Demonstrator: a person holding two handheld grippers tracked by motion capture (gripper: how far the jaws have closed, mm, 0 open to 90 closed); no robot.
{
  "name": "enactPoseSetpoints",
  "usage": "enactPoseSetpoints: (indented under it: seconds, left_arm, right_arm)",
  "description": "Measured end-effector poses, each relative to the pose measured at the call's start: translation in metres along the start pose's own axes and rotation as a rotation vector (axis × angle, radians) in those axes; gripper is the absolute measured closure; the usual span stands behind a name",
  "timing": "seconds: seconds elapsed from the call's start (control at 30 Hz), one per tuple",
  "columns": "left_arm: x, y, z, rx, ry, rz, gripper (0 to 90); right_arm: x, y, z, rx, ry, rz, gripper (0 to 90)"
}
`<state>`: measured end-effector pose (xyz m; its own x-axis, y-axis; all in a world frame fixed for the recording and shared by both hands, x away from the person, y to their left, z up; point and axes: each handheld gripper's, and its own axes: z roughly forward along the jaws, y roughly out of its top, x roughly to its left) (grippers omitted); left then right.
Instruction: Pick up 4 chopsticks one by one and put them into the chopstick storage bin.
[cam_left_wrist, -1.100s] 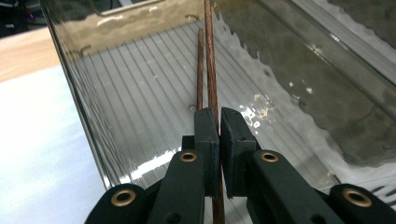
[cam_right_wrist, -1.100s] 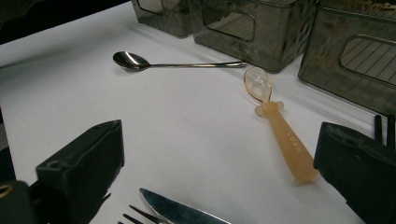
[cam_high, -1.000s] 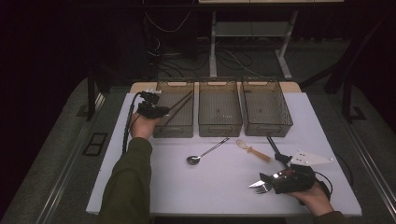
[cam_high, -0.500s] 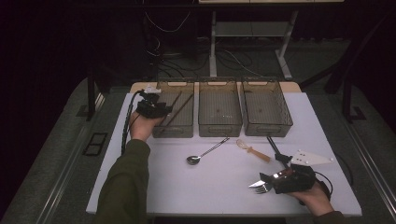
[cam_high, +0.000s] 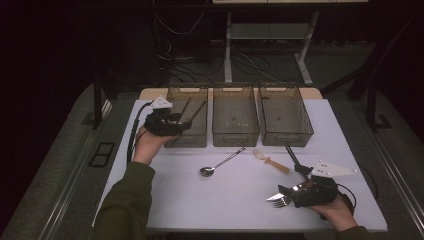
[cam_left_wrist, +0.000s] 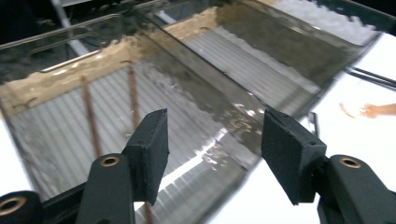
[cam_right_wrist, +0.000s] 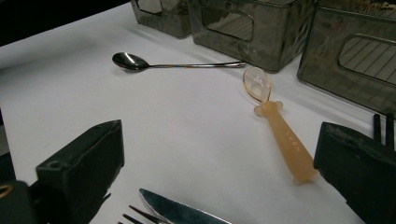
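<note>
Three smoked bins (cam_high: 235, 131); two brown chopsticks (cam_left_wrist: 92, 122) in the bin under the left fingers; two spoons (cam_high: 220, 164); one knife (cam_right_wrist: 177, 213); one fork (cam_high: 283, 202).

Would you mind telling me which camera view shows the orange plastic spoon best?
The right gripper view: the orange spoon lies close and sharp on the table, clear bowl and handle lettering visible. The high view shows it small, between the metal spoon and the right gripper. The left gripper view catches a blurred bit at the edge.
</note>
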<state>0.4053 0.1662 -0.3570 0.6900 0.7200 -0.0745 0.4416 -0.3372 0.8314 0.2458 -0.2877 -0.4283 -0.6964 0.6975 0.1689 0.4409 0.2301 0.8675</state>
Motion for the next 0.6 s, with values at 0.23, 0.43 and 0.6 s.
enactPoseSetpoints:
  seconds: [0.23, 0.43, 0.6]
  left_arm:
    - [-0.017, -0.015, -0.007, -0.001, -0.063, 0.026, 35.0]
    - [-0.029, -0.03, -0.01, -0.013, -0.09, 0.034, 30.8]
    - [-0.038, -0.041, -0.011, -0.002, -0.099, 0.054, 26.7]
  right_arm:
    - [0.0, 0.0, 0.0, 0.001, 0.0, -0.003, 2.1]
    - [0.0, 0.0, 0.0, 0.002, -0.001, -0.002, 2.1]
    - [0.001, 0.0, 0.0, 0.001, 0.001, -0.006, 2.1]
